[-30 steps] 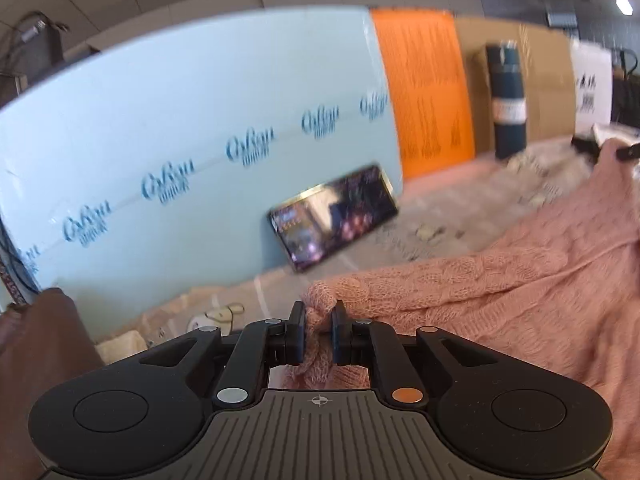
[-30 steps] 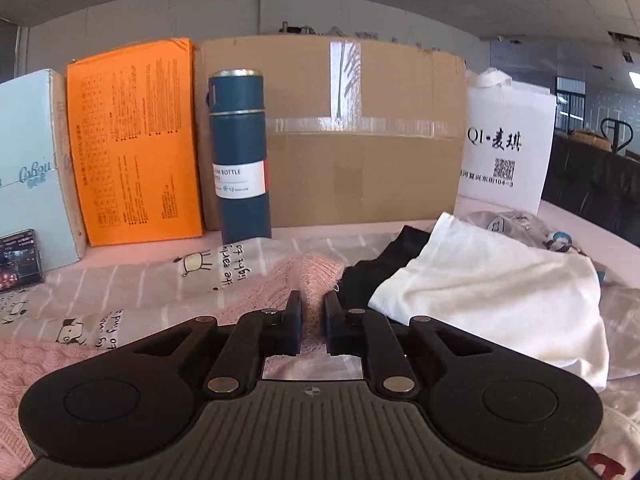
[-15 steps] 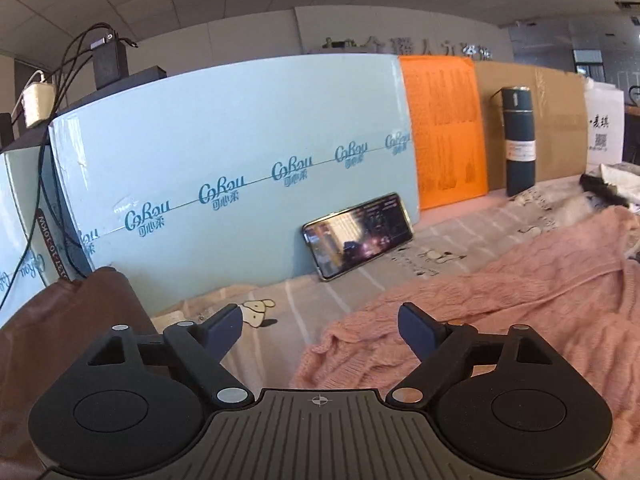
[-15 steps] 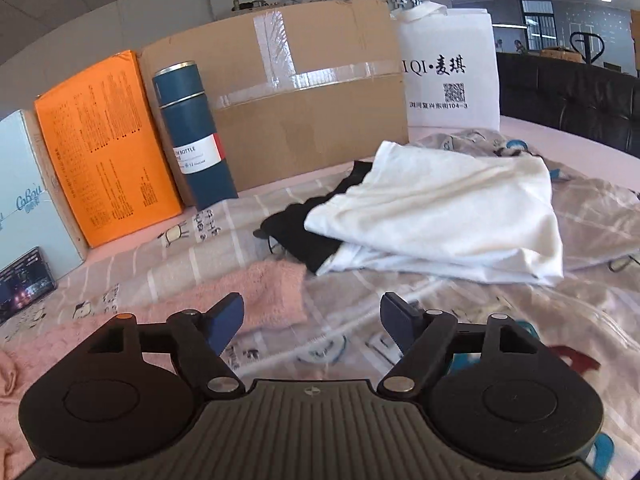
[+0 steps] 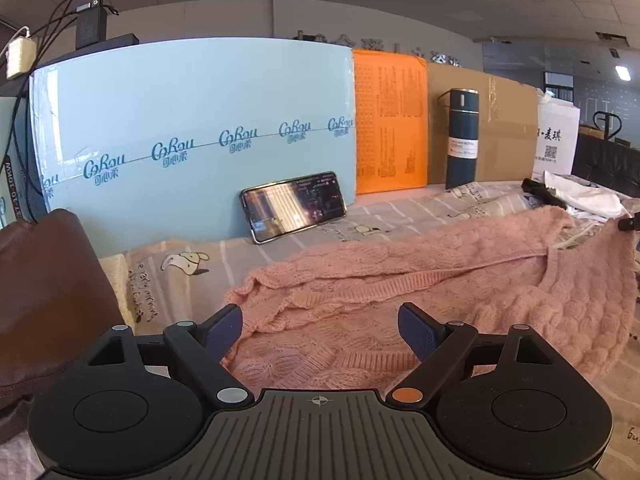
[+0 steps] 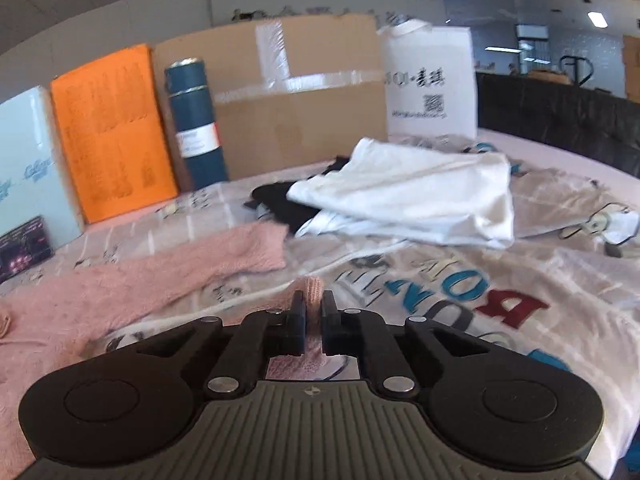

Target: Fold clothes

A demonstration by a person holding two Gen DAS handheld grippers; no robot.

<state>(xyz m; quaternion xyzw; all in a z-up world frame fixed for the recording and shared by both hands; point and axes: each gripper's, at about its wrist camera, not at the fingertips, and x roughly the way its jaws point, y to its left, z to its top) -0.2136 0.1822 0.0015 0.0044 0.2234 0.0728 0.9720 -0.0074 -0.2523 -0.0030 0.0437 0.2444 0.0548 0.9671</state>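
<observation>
A pink cable-knit sweater (image 5: pixel 420 292) lies spread over the printed bedsheet (image 5: pixel 400 216), one sleeve stretched toward the back right. My left gripper (image 5: pixel 320 332) hangs open just above the sweater's near left part, with nothing between its fingers. In the right wrist view the sweater (image 6: pixel 120 276) lies to the left, its sleeve end near a dark garment. My right gripper (image 6: pixel 313 314) is shut on a fold of the pink knit, which pokes up between the pads.
A white garment (image 6: pixel 416 196) lies on a black one (image 6: pixel 280 204) at the back right. A phone (image 5: pixel 294 206) leans on a light blue box (image 5: pixel 192 132). Behind stand an orange box (image 5: pixel 390 120), a dark blue bottle (image 5: pixel 462 136), a cardboard box (image 6: pixel 300 96) and a white bag (image 6: pixel 432 80). A brown cushion (image 5: pixel 44 288) sits at left.
My left gripper let go of the pink sleeve end, opened wide and drew back. My right gripper opened, shifted sideways, then shut on a fold of the pink knit.
</observation>
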